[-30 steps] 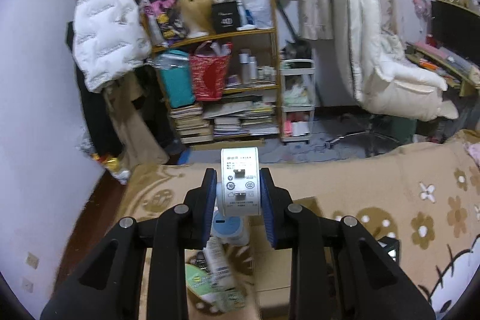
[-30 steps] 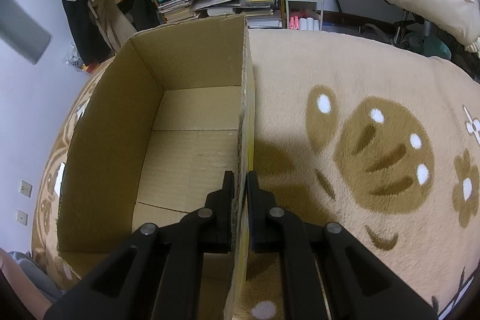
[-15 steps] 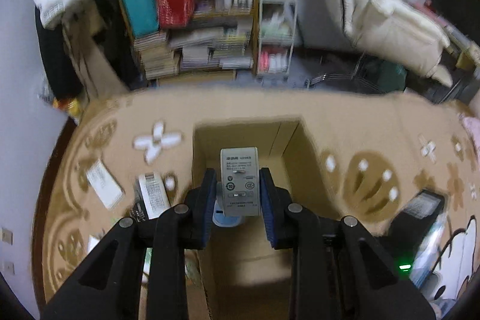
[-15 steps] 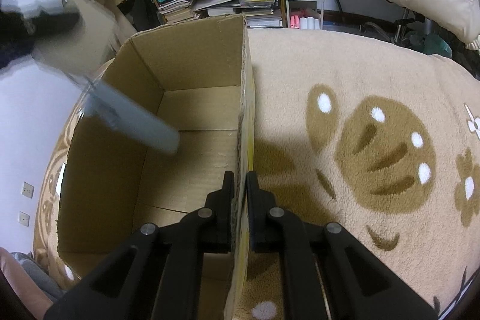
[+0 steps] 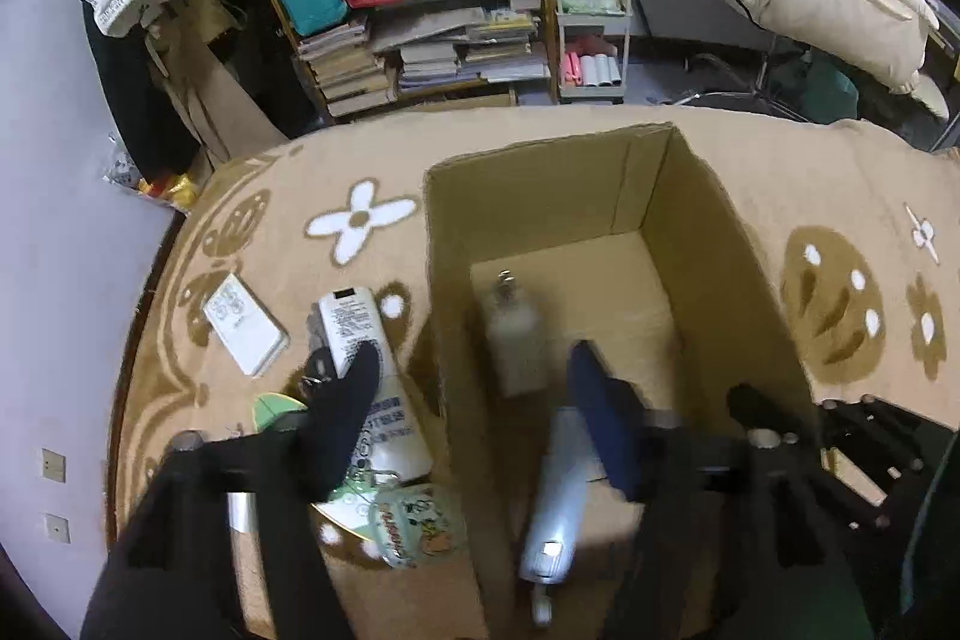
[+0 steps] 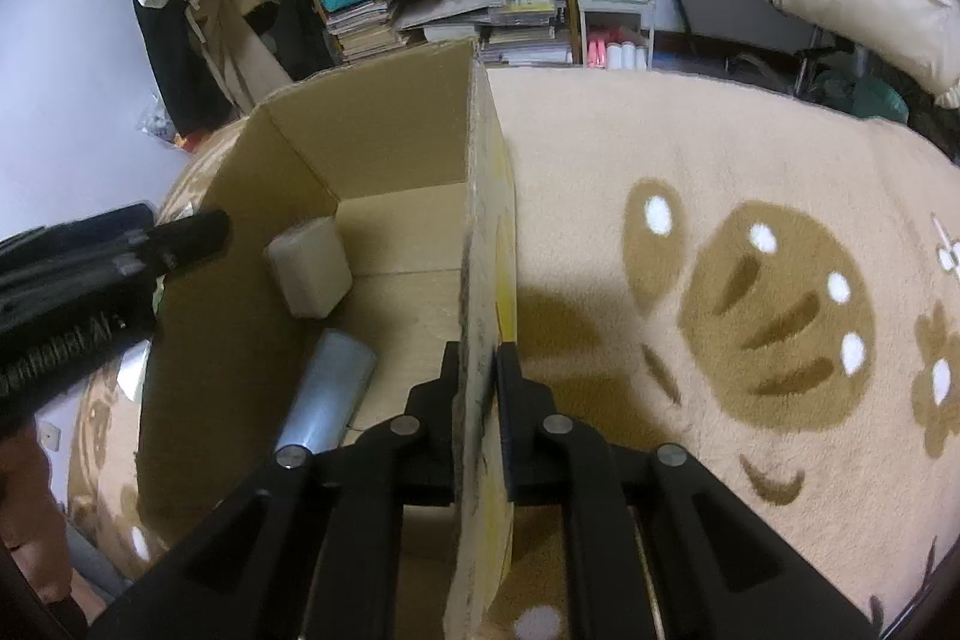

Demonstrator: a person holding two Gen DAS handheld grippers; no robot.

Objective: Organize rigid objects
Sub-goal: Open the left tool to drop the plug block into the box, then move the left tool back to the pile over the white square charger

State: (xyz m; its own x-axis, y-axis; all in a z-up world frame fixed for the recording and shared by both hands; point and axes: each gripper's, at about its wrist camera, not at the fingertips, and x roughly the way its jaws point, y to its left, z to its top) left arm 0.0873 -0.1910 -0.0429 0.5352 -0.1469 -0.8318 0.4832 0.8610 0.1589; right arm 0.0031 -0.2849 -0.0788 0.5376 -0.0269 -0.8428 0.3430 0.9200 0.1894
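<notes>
Pinching the corrugated cardboard box (image 6: 384,148) wall, right gripper (image 6: 478,370).

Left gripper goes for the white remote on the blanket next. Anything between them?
Nothing visible. The left gripper is open above the cardboard box's left wall; the white remote lies uncovered just outside it.

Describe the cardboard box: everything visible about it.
The box is plain brown corrugated cardboard, open-topped, standing upright on the patterned blanket. Its right wall is pinched between the shut right tongs; yellow print shows on that wall's outer face. Inside are a white adapter, blurred, and a silver-blue cylinder. The left tongs are open, straddling the left wall.
</notes>
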